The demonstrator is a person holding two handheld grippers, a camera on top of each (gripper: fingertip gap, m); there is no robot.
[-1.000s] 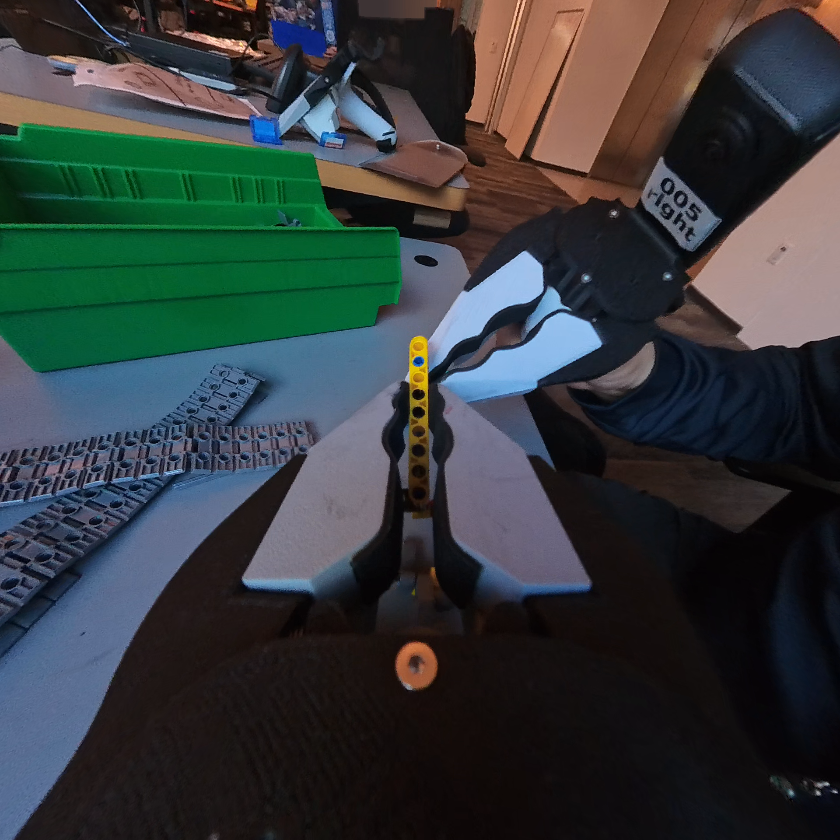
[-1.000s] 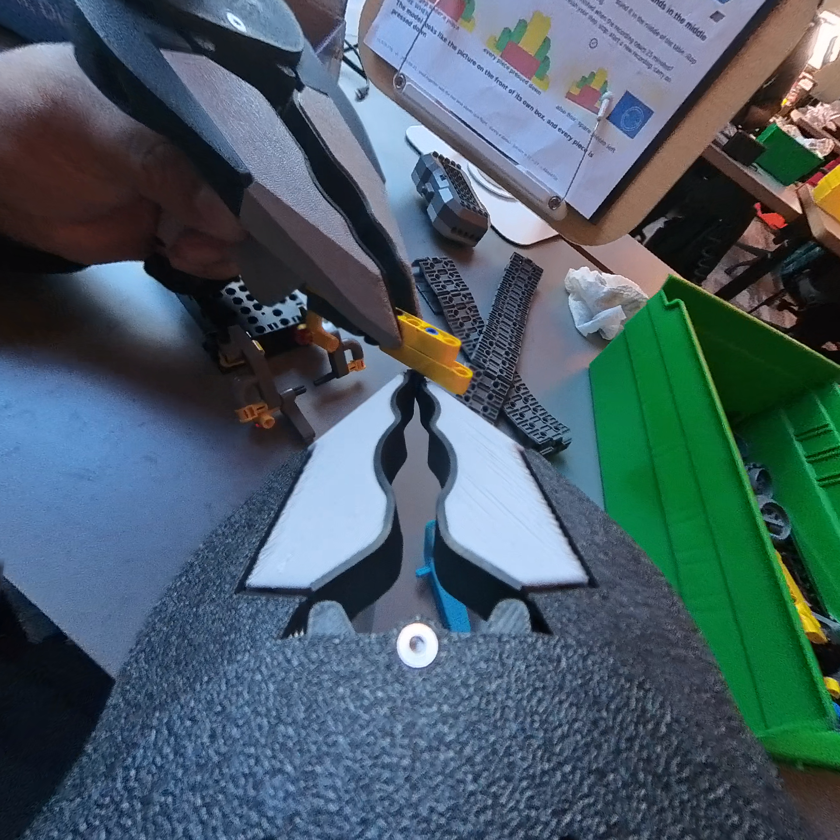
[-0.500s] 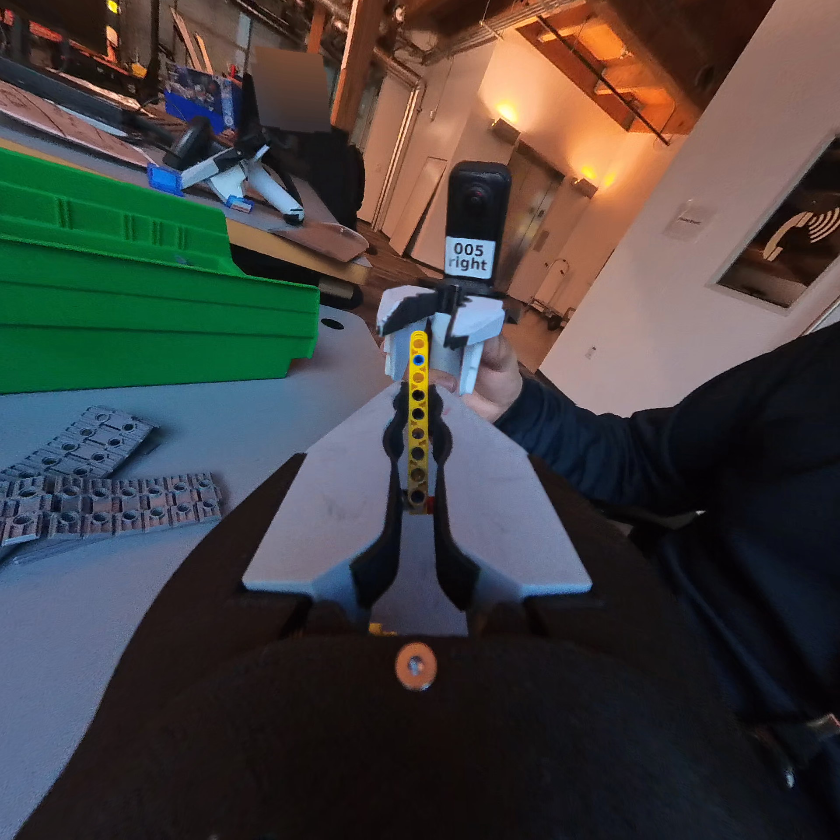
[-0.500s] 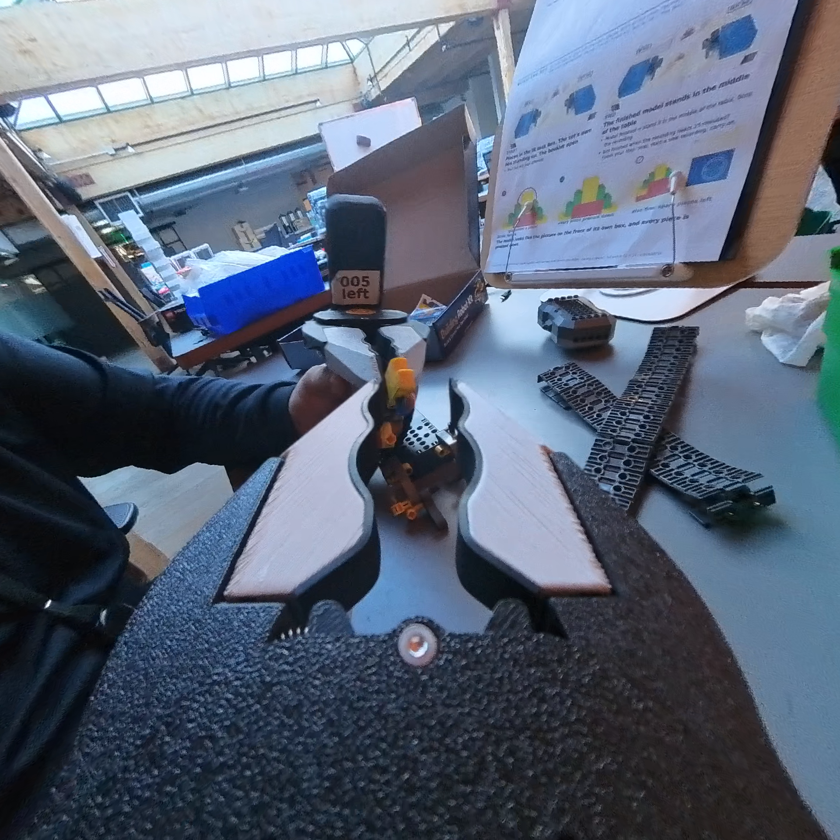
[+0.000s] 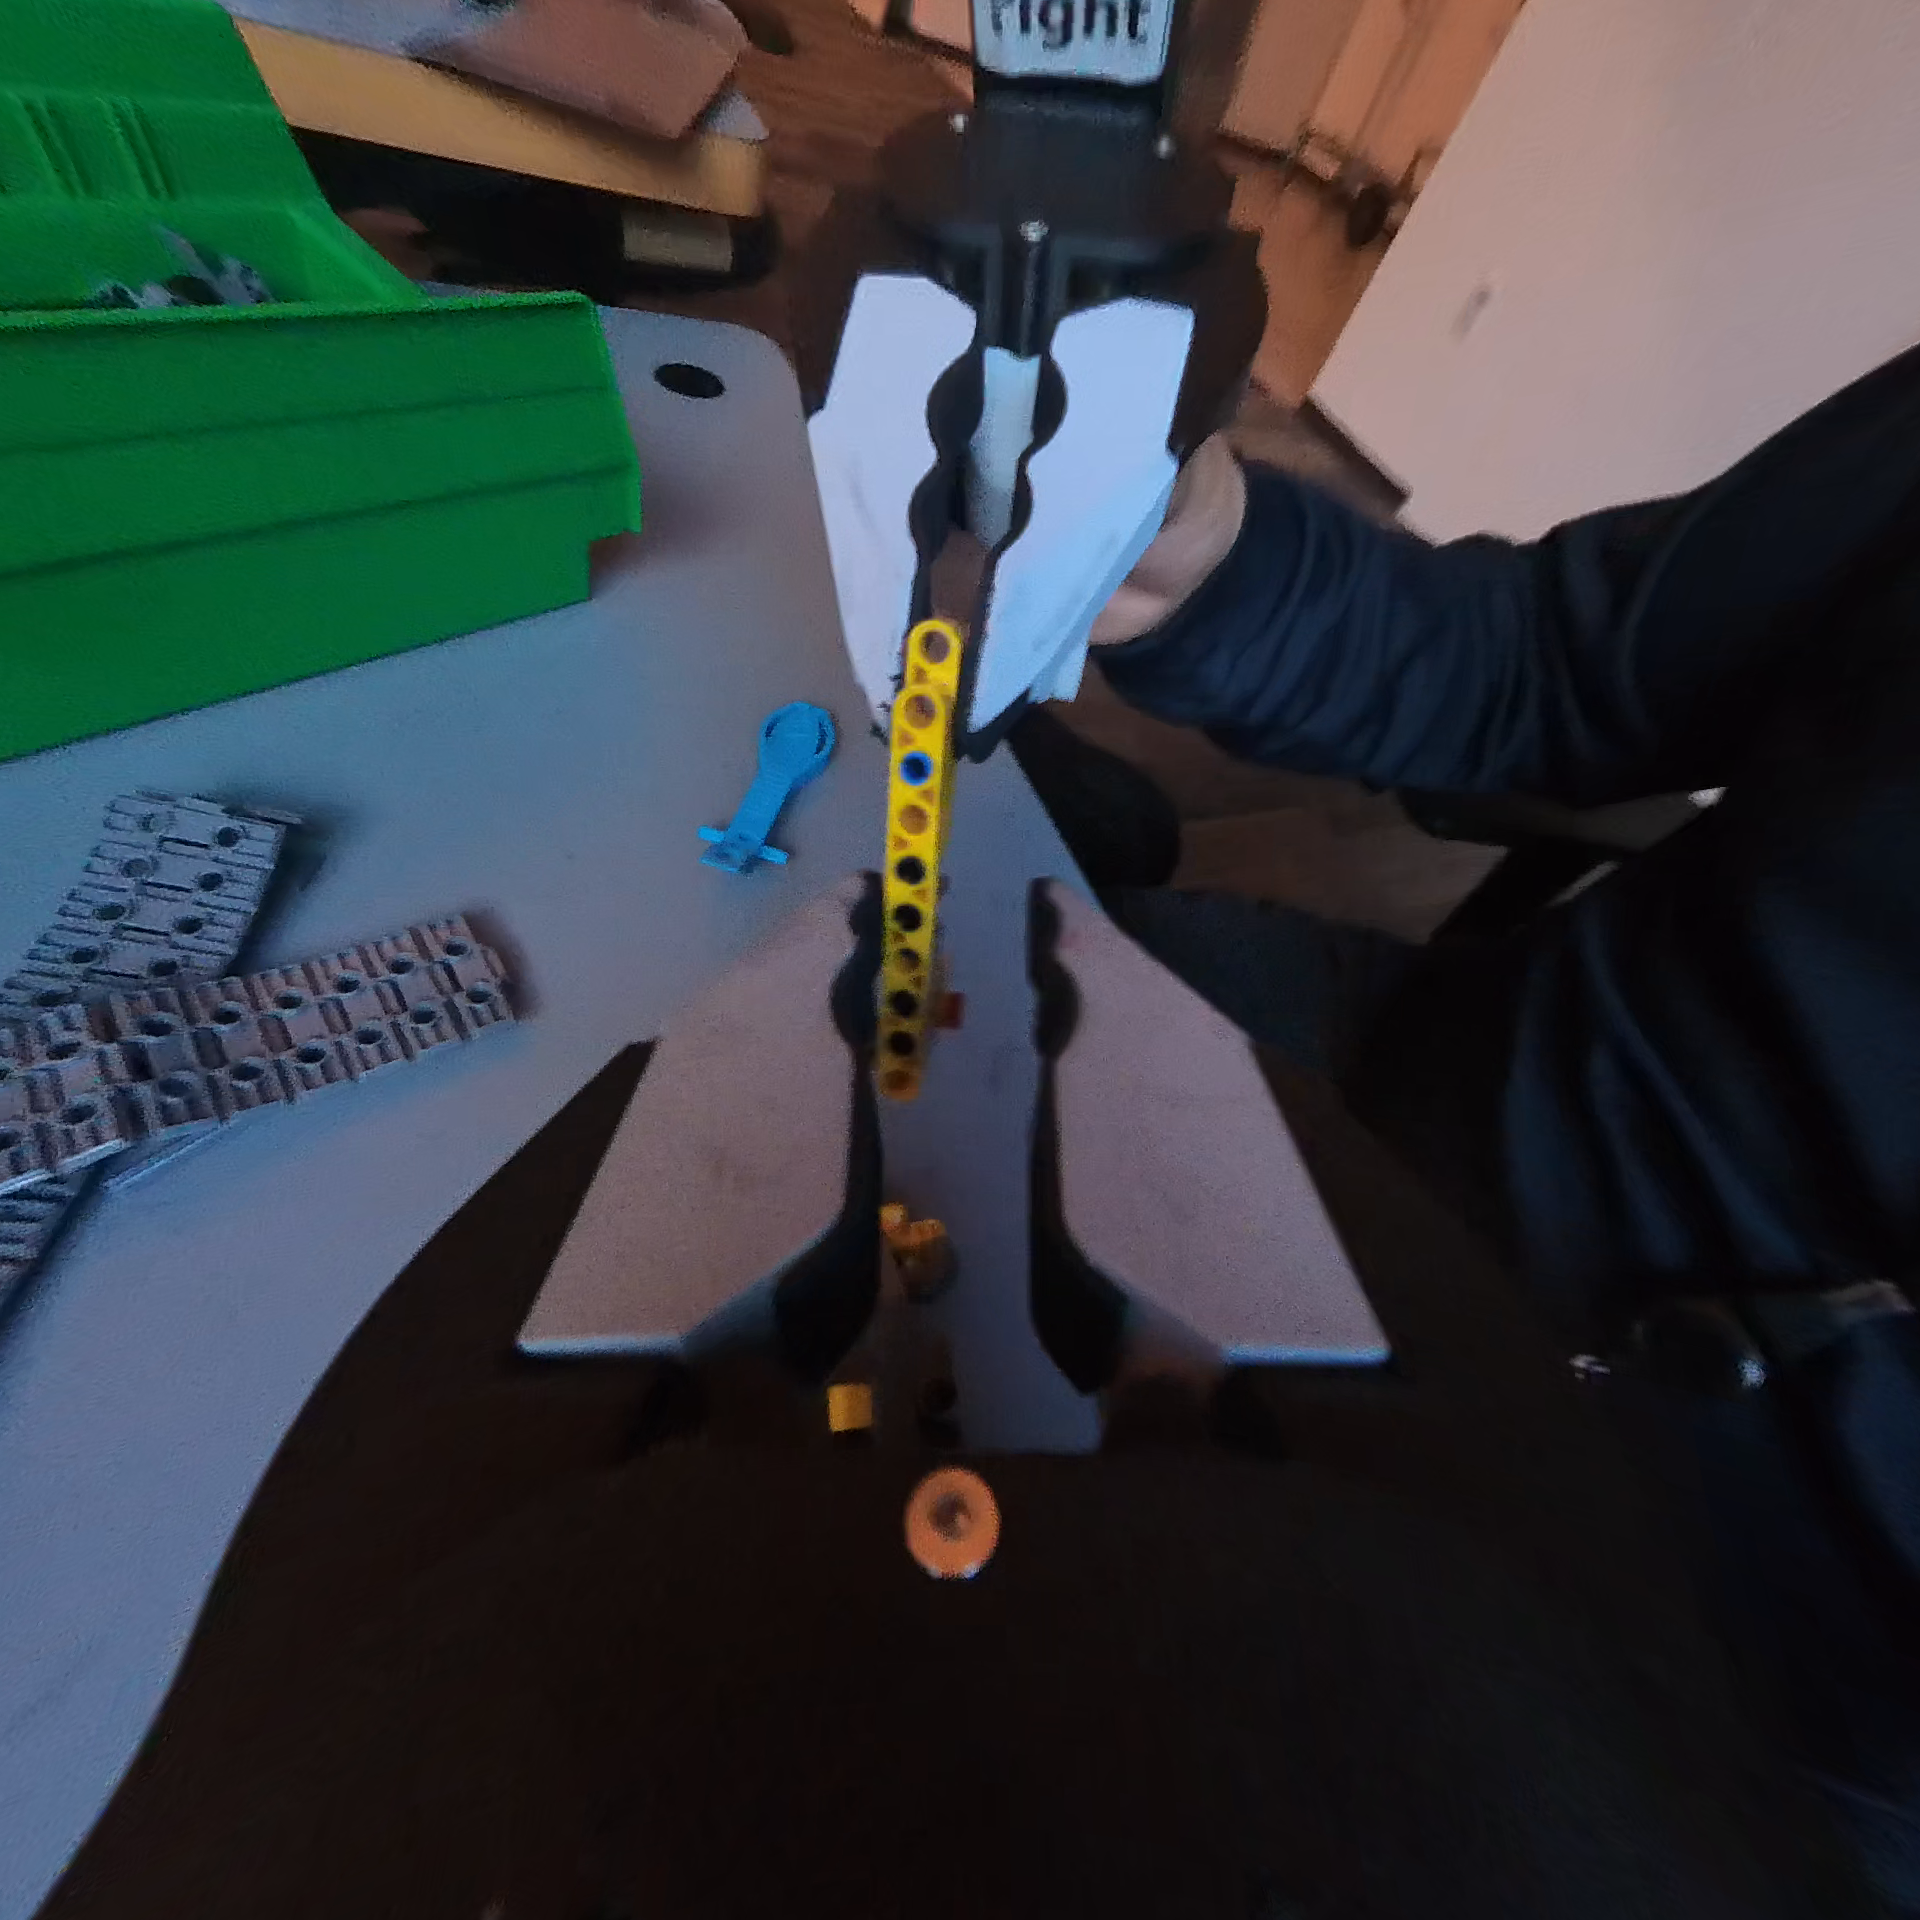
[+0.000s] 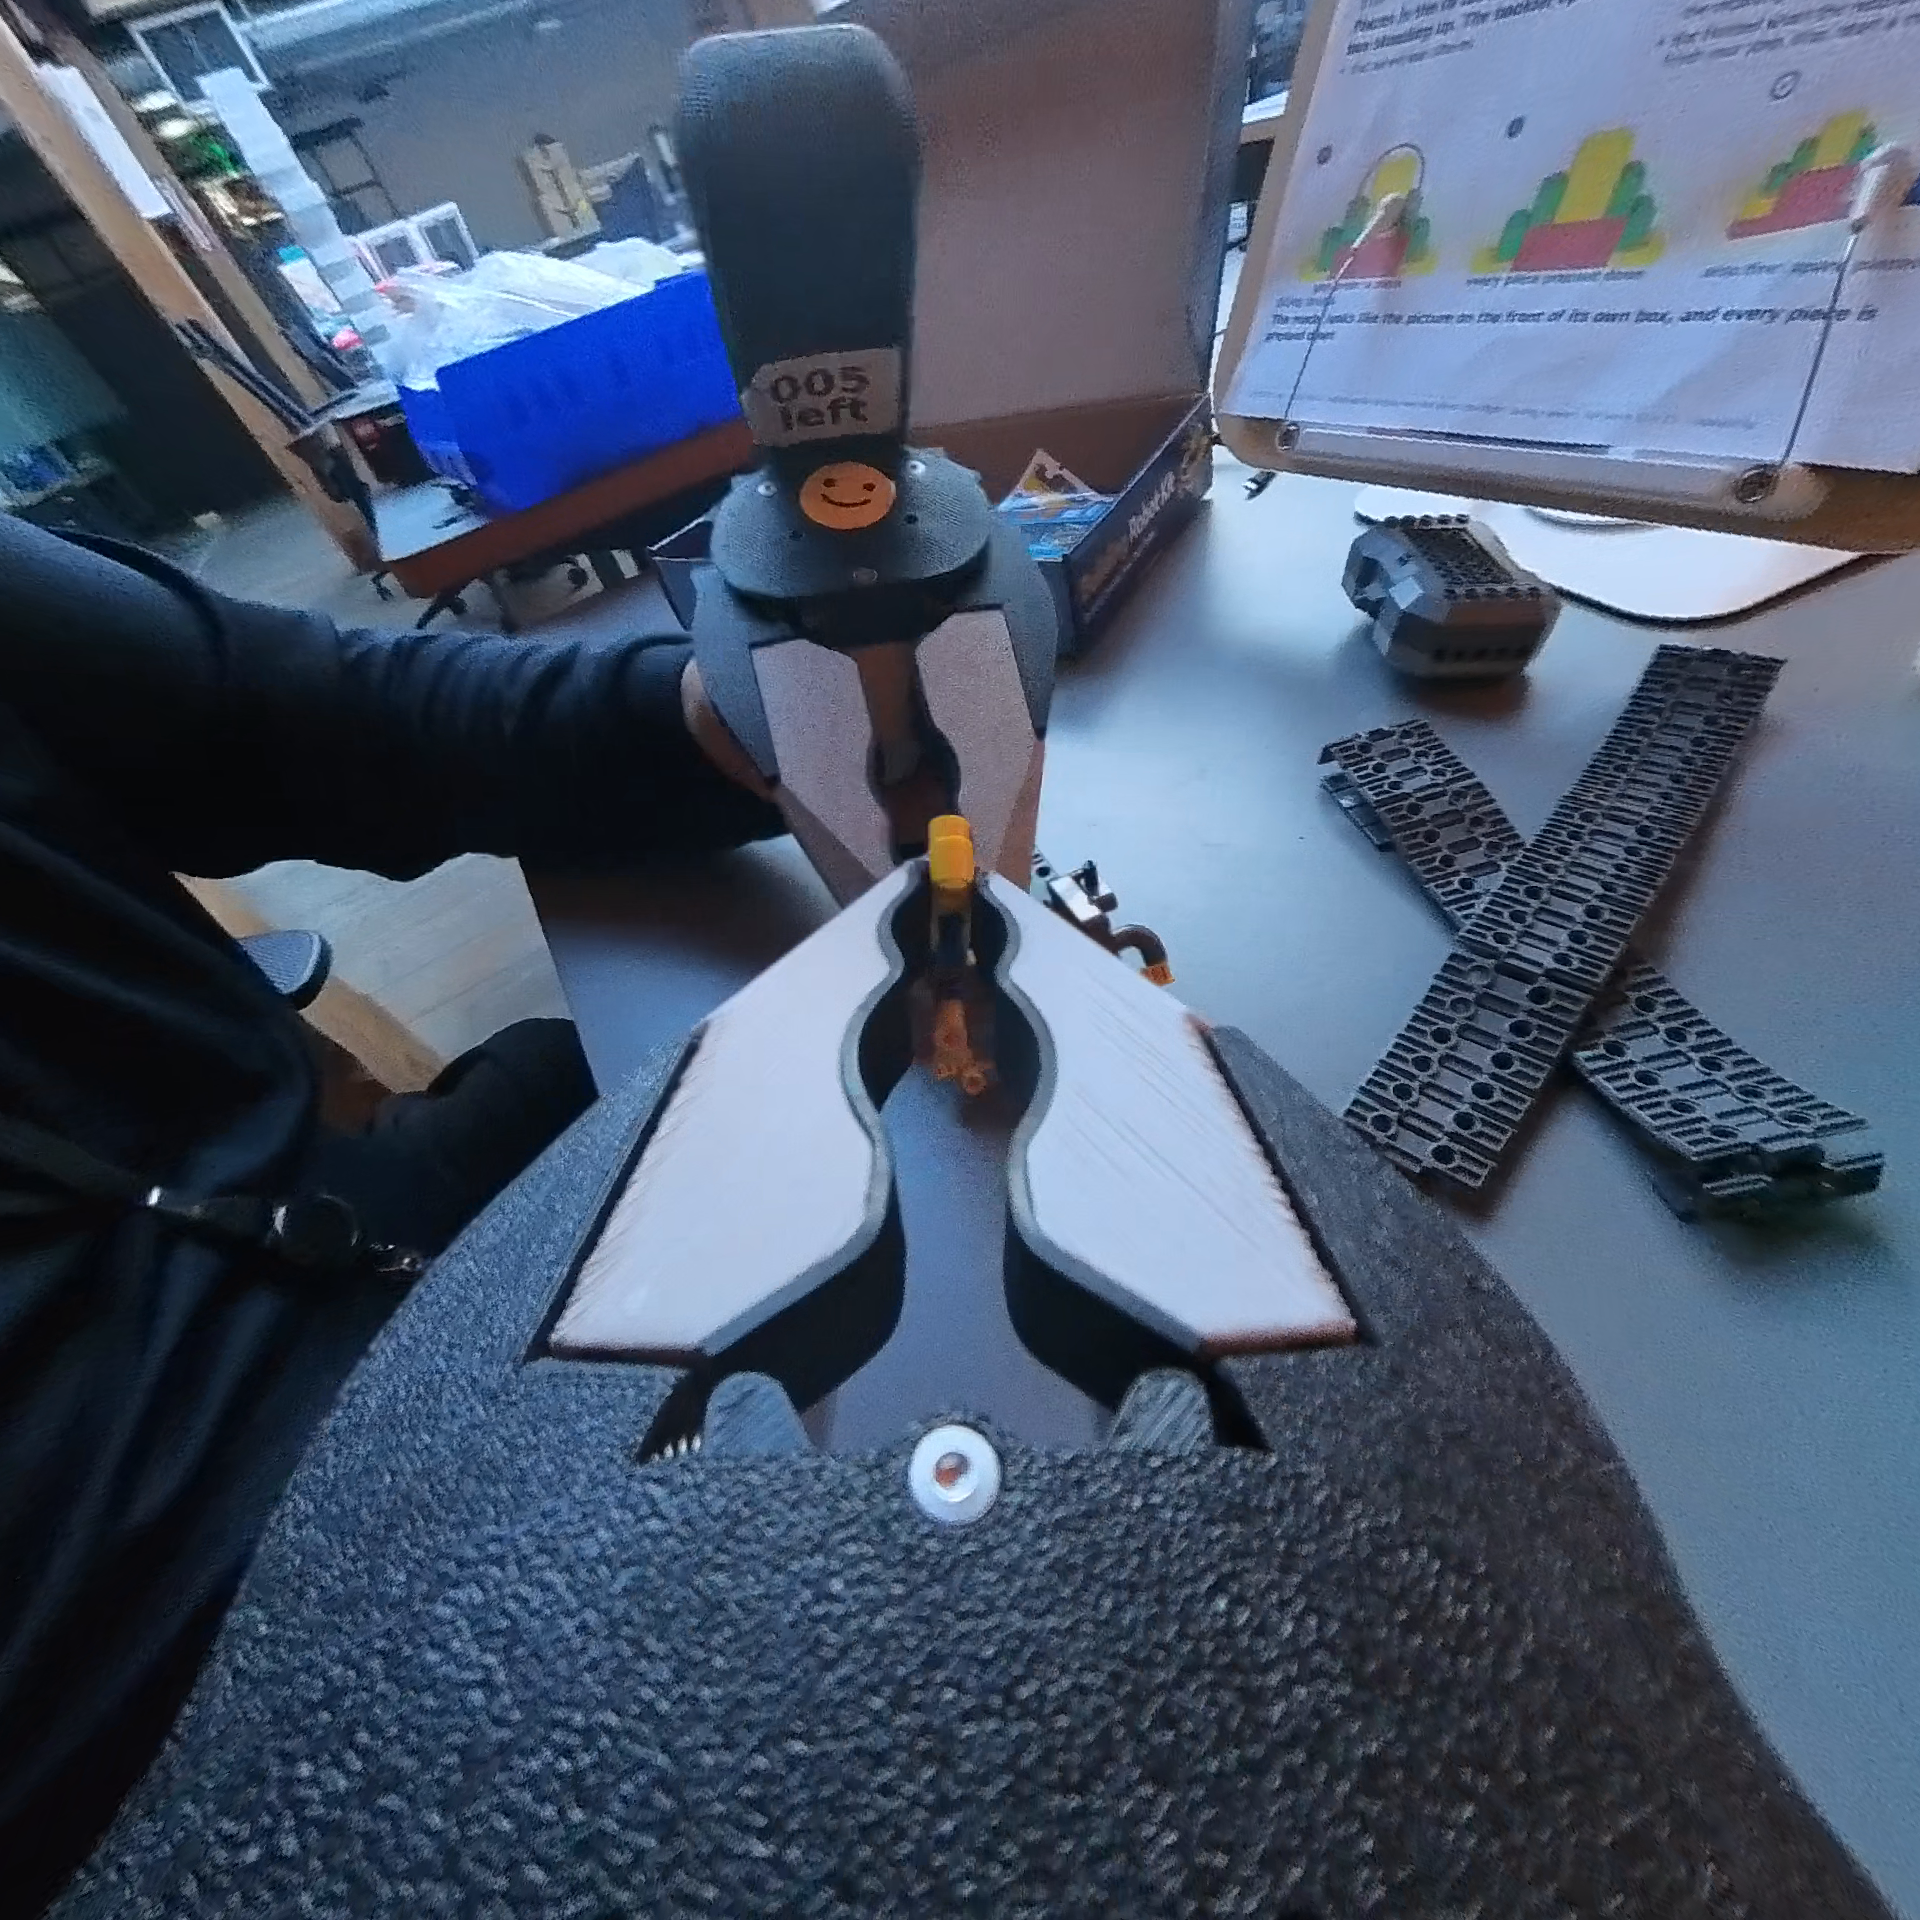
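A yellow beam with a row of holes (image 5: 912, 883) hangs over the grey table (image 5: 499, 748). My right gripper (image 6: 951, 883) is shut on its far end, where it shows end-on as a yellow tip (image 6: 950, 844). In the left wrist view the right gripper (image 5: 940, 665) pinches the beam's top hole. My left gripper (image 5: 951, 899) is open; the beam's near end lies between its fingers, close to the left one. The left gripper (image 6: 914, 790) faces the right one, jaws apart. A small black and orange assembly (image 6: 1101, 914) sits on the table below.
A blue tool piece (image 5: 774, 774) lies on the table beside the beam. A green bin (image 5: 291, 468) stands far left. Grey track strips (image 5: 239, 1018) lie on the left, also crossed in the right wrist view (image 6: 1558, 935). A grey block (image 6: 1455, 603) and a document stand (image 6: 1558, 260) are behind. Only a small space, under 4 cm, lies between the two pairs of fingers. The grey block (image 6: 1455, 603) is about 30 cm from both grippers' fingertips.
My left gripper has opened and let go of the yellow beam. My right gripper, open half a second ago, has come in and shut on the beam's far end.
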